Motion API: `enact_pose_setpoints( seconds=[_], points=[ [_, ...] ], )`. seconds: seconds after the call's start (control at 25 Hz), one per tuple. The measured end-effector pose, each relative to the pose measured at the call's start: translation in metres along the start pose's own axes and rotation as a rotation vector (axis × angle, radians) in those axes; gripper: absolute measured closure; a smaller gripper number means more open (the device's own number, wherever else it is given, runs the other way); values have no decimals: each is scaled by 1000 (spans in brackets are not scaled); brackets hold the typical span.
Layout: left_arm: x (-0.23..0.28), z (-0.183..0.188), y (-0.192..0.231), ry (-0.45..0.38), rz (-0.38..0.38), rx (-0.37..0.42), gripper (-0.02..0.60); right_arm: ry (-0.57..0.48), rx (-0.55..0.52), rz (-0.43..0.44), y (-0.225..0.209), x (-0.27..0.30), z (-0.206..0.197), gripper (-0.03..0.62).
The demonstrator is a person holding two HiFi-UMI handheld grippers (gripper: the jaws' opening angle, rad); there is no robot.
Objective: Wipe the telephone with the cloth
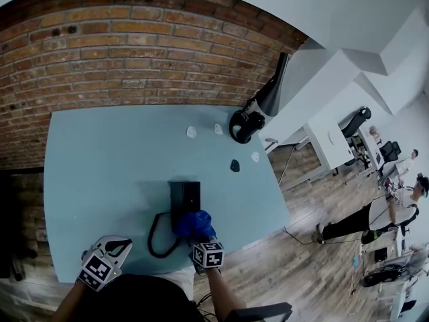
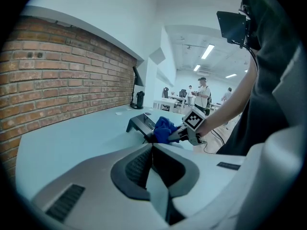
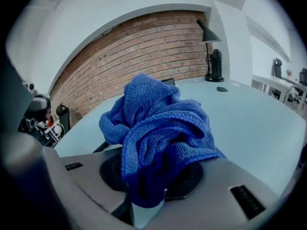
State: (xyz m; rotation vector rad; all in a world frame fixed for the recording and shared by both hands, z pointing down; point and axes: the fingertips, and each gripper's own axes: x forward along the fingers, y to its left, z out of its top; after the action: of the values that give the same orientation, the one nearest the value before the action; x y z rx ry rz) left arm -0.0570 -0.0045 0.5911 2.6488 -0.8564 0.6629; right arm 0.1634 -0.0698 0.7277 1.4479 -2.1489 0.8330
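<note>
The black telephone (image 1: 184, 196) sits near the front of the light blue table (image 1: 100, 173), and its cord (image 1: 155, 239) loops off to the left. My right gripper (image 1: 200, 236) is shut on a bunched blue cloth (image 1: 196, 224), which rests against the phone's near end. In the right gripper view the cloth (image 3: 158, 123) fills the jaws and hides most of the telephone (image 3: 168, 82). My left gripper (image 1: 119, 245) hovers at the table's front left corner, shut and empty, well left of the phone. The left gripper view shows the telephone (image 2: 141, 123), the cloth (image 2: 163, 127) and the right gripper (image 2: 178, 134).
A black desk lamp (image 1: 271, 91) and a black round device (image 1: 244, 125) stand at the table's far right corner. Small white scraps (image 1: 192, 132) and a dark piece (image 1: 234, 166) lie beyond the phone. A brick wall (image 1: 134, 52) backs the table. People stand far right.
</note>
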Motion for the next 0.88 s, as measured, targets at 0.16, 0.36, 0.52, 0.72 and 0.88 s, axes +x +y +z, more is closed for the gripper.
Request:
enact_pose_setpoints(
  seconds=[0.16, 0.36, 0.52, 0.72, 0.88],
  points=[
    [-2, 0, 3, 5, 11, -3, 586, -58, -45, 27, 10, -14, 20, 462],
    [-2, 0, 7, 0, 24, -10, 586, -193, -88, 1, -15, -12, 104, 467],
    [-4, 1, 9, -2, 42, -12, 586, -233, -100, -16, -32, 4, 166, 467],
    [-7, 7, 17, -18, 89, -15, 586, -125, -201, -20, -37, 41, 189, 467],
    [-15, 7, 26, -31, 130, -42, 586, 7, -243, -54, -42, 62, 169, 470]
  ],
)
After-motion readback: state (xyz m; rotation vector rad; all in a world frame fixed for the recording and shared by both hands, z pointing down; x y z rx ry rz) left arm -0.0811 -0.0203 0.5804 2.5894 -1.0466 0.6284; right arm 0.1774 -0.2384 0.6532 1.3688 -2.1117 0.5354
